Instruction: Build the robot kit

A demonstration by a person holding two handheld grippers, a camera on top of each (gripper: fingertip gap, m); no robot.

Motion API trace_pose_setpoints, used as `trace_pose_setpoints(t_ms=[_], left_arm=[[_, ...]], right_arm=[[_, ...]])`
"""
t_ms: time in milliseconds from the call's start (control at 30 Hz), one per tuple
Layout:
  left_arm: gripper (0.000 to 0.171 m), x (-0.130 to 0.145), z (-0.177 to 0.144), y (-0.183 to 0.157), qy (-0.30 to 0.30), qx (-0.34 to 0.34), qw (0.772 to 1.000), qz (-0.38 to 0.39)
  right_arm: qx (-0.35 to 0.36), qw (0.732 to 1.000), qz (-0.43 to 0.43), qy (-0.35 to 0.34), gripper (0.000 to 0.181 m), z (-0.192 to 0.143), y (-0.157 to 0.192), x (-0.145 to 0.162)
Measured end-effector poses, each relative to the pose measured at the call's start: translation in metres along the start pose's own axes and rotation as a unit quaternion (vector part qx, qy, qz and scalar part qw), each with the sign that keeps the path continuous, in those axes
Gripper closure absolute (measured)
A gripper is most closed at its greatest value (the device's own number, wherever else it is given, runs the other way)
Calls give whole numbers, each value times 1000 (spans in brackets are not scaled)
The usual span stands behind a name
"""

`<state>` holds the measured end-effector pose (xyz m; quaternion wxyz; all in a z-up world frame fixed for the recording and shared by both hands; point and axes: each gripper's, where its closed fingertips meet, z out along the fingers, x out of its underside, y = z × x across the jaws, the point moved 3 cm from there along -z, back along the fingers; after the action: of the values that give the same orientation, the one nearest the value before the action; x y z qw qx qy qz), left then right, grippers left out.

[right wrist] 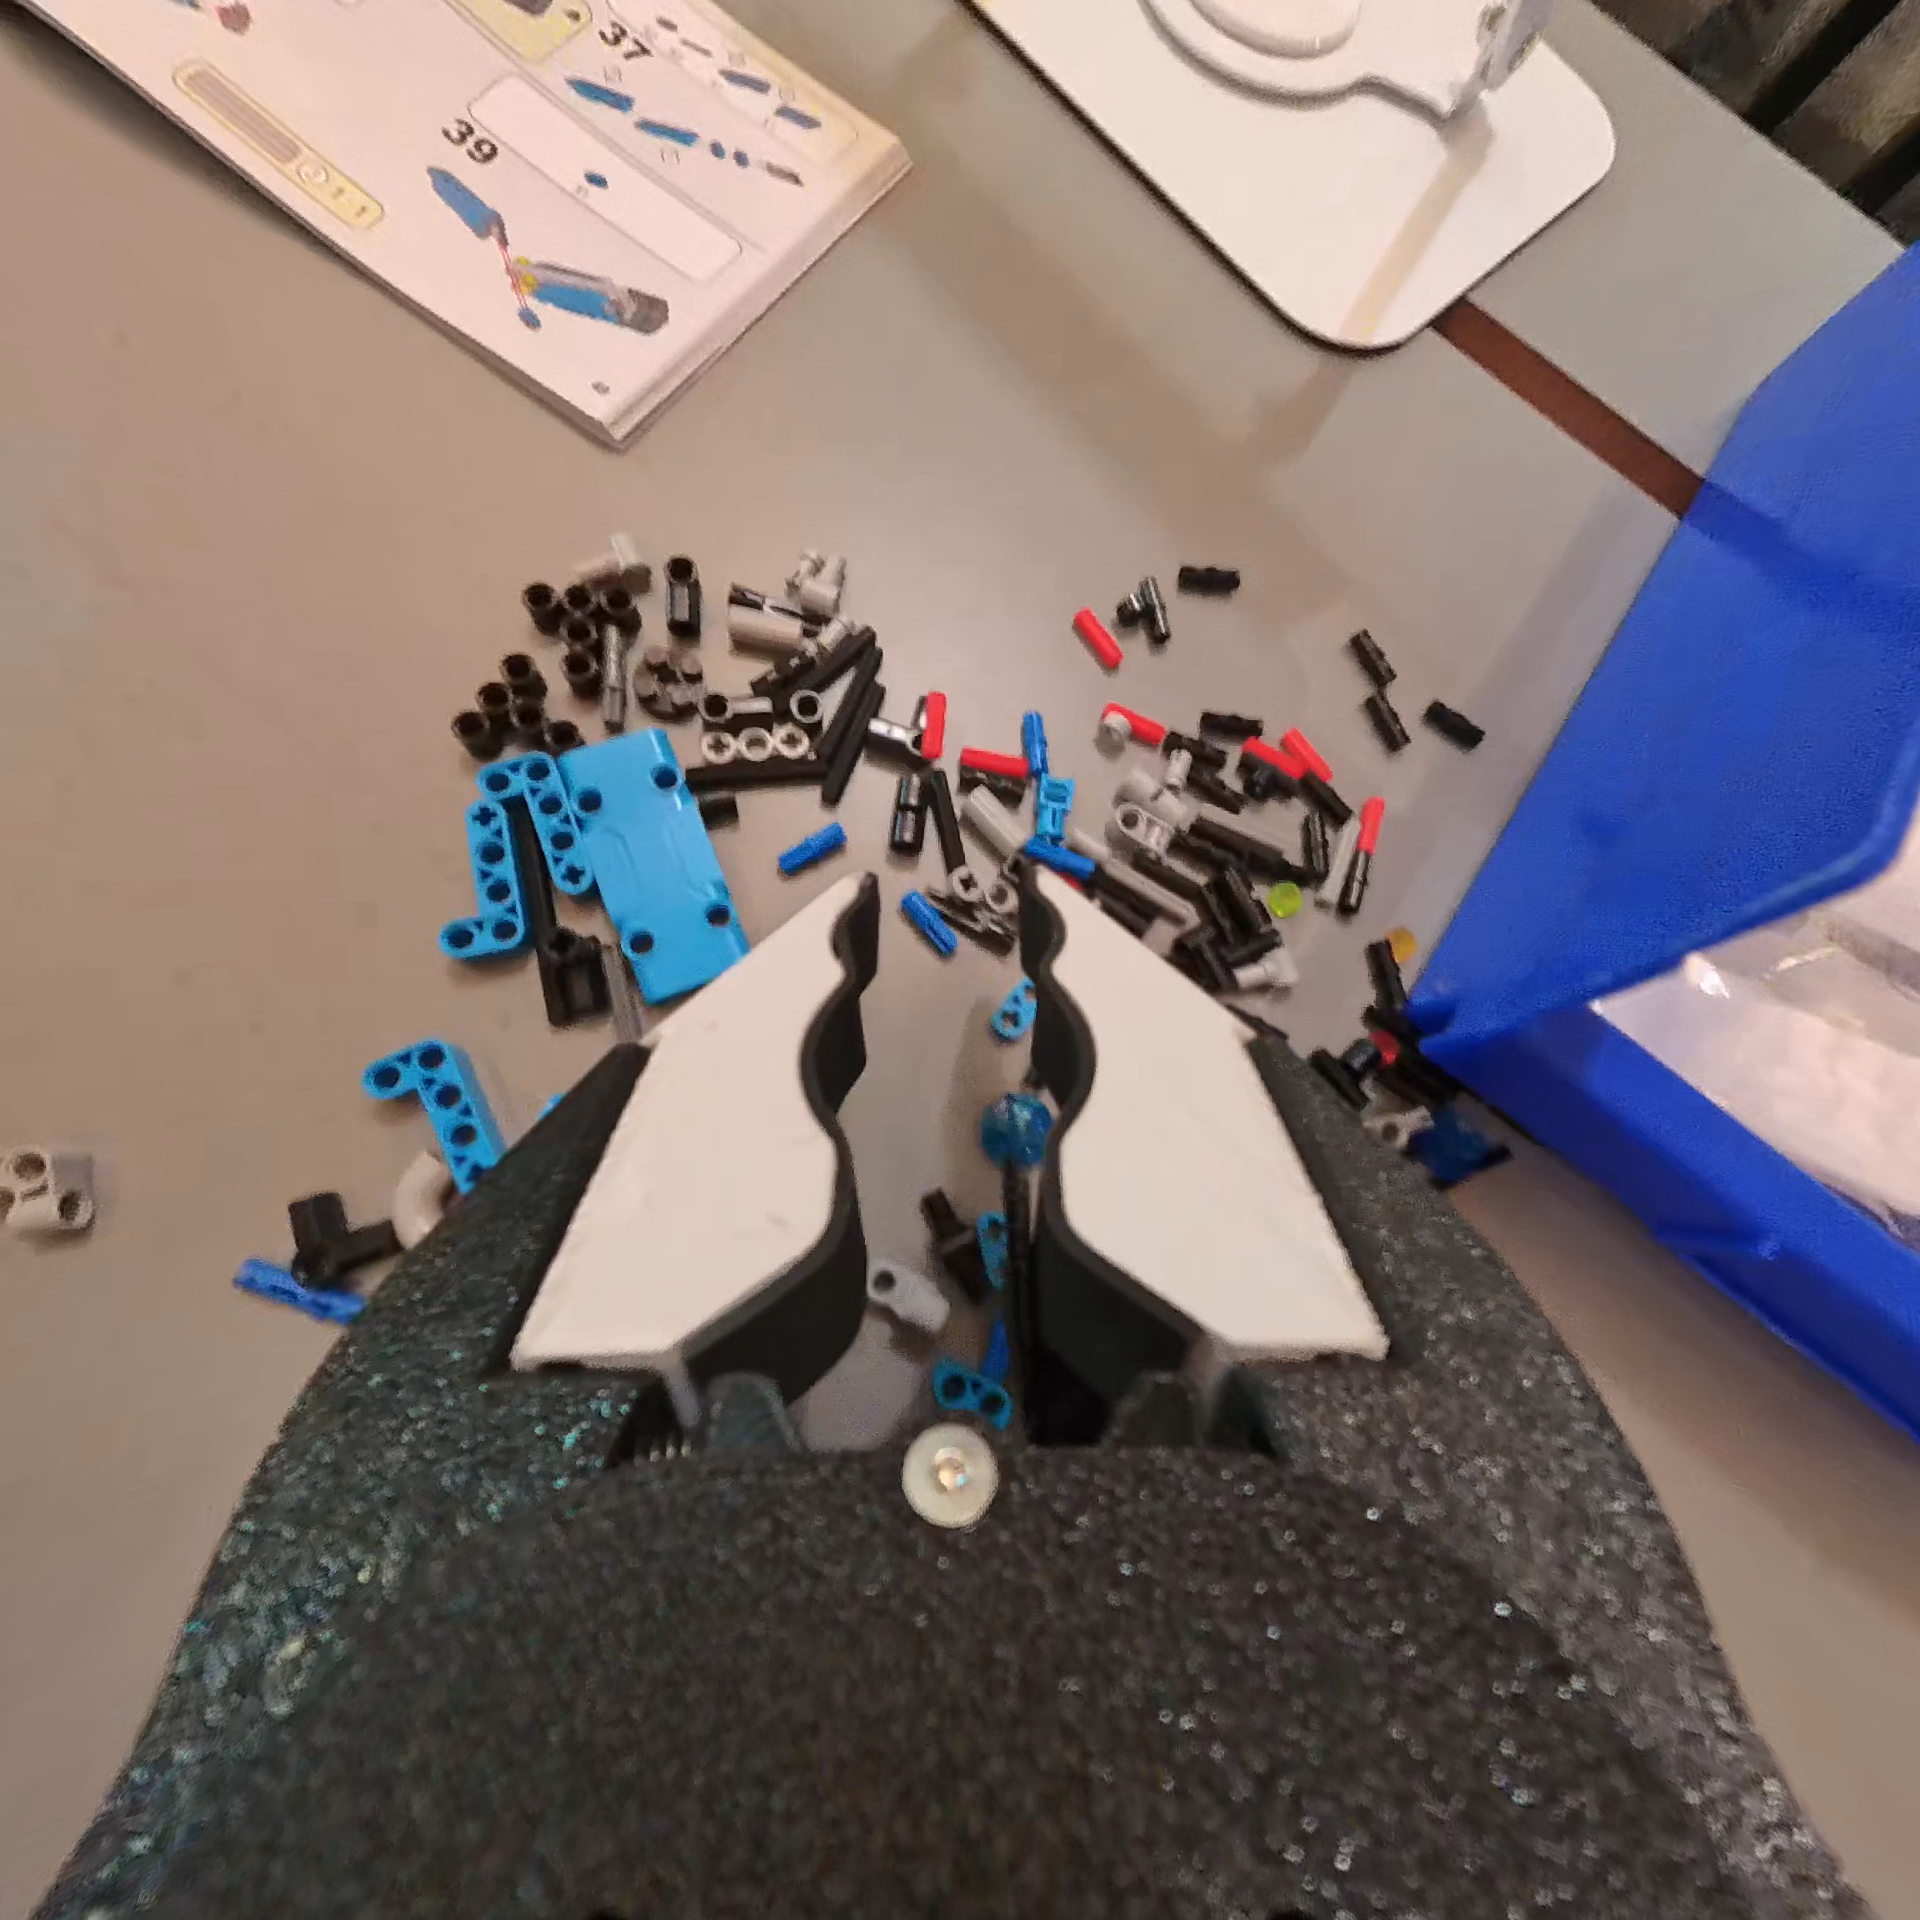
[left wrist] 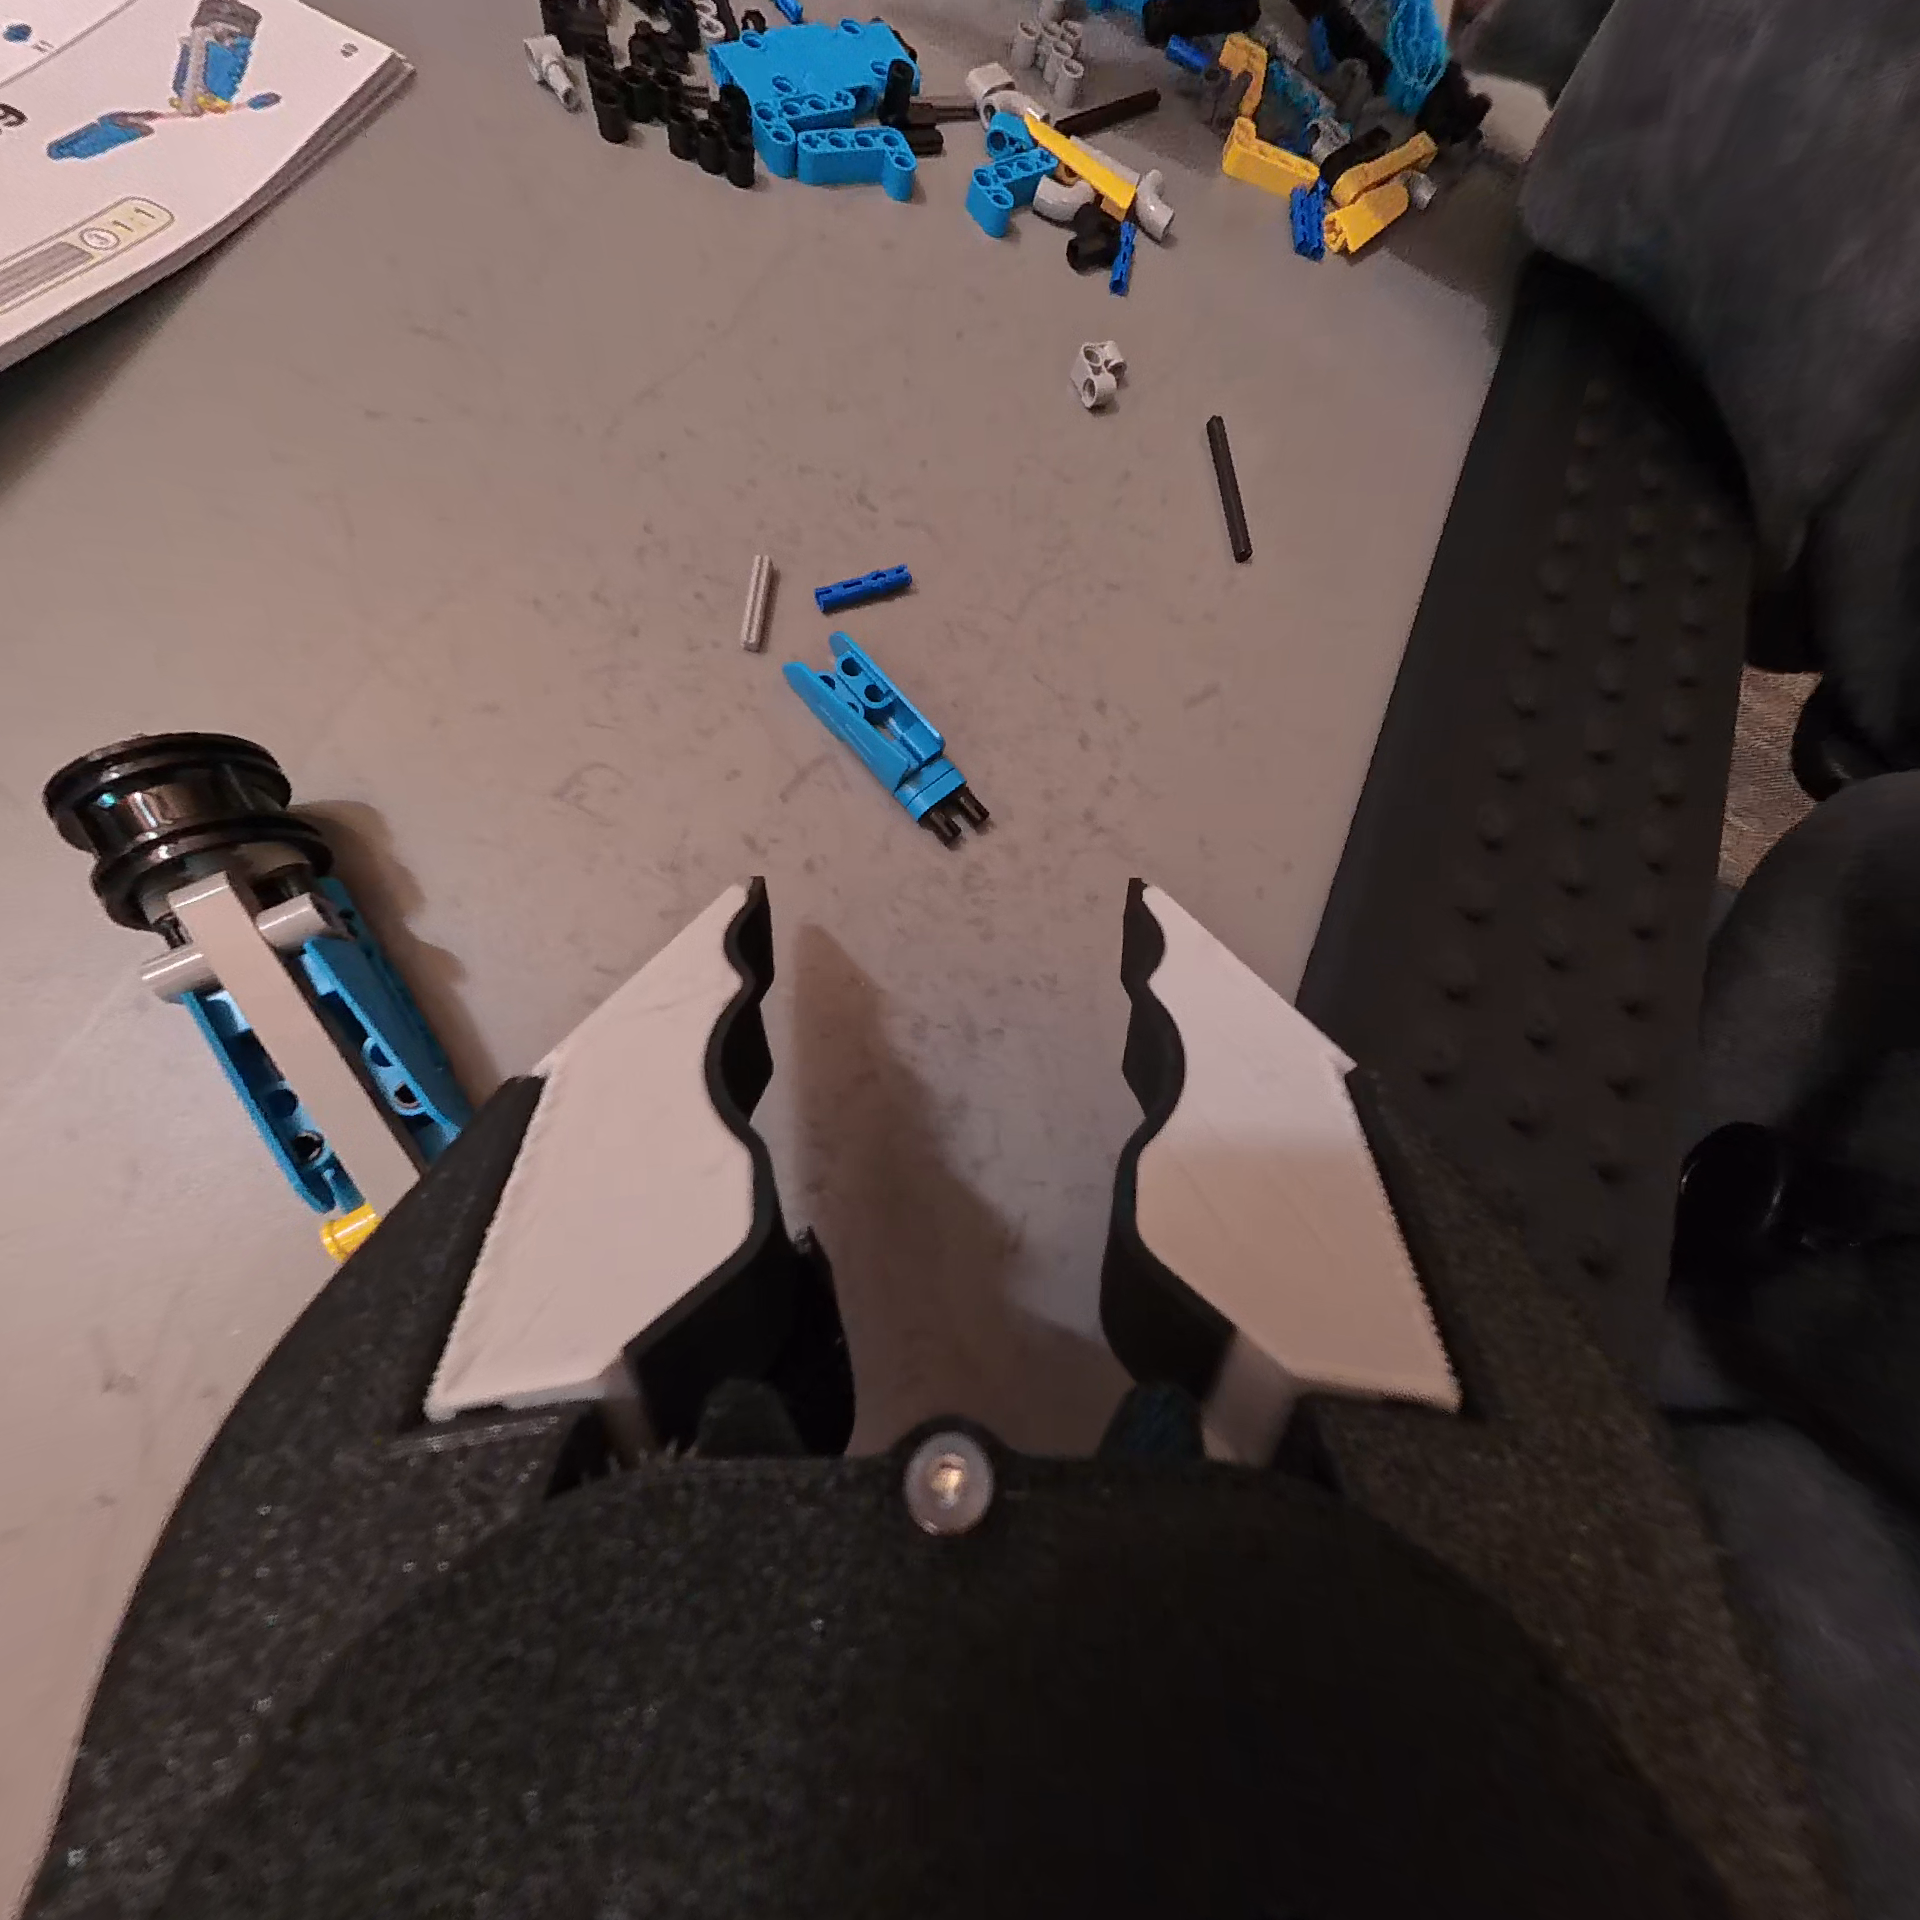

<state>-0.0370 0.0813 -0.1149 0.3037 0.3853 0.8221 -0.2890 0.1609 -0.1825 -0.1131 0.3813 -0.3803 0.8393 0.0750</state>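
In the left wrist view my left gripper point(left wrist: 945, 894) is open and empty above the grey table point(left wrist: 468, 520). Just ahead of its tips lies a small light-blue assembly with two black pins point(left wrist: 878, 732). Beyond it are a grey axle point(left wrist: 758, 603) and a dark-blue pin point(left wrist: 862, 585). In the right wrist view my right gripper point(right wrist: 948, 894) hovers over a scatter of small parts with its jaws a narrow gap apart and nothing clamped. A dark-blue pin point(right wrist: 928, 923) lies between its tips. A black rod with a translucent blue ball point(right wrist: 1013, 1127) lies beside the right finger.
A black wheel on a blue-and-grey assembly point(left wrist: 239, 966) lies at the left. A black axle point(left wrist: 1228, 488) and a grey connector point(left wrist: 1098, 372) lie apart from the pile. An open booklet point(right wrist: 520, 187), a blue panel point(right wrist: 649, 862), a blue bin point(right wrist: 1714, 831) and a white base point(right wrist: 1351, 208) surround the pile. My hands' fingertips stand some 30 cm from each other. The left tips stand about 8 cm off the grey axle point(left wrist: 758, 603).
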Motion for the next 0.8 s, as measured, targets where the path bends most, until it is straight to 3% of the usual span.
trace_pose_setpoints(t_ms=[100,333,433,633,800], left_arm=[[104,0,-1,-1,-1,5,1000,-1],[103,2,0,-1,3,9,1000,-5],[103,1,1,-1,3,9,1000,-5],[103,2,2,1,6,7,1000,-8],[103,3,3,0,10,5,1000,-6]], right_arm=[[-4,1000,-5,4,153,7,7,-2],[63,998,-3,-10,153,1,-4,5],[51,998,22,-22,153,-4,-5,8],[34,997,63,-35,153,-36,-5,17],[1,995,96,-11,148,-65,16,46]])
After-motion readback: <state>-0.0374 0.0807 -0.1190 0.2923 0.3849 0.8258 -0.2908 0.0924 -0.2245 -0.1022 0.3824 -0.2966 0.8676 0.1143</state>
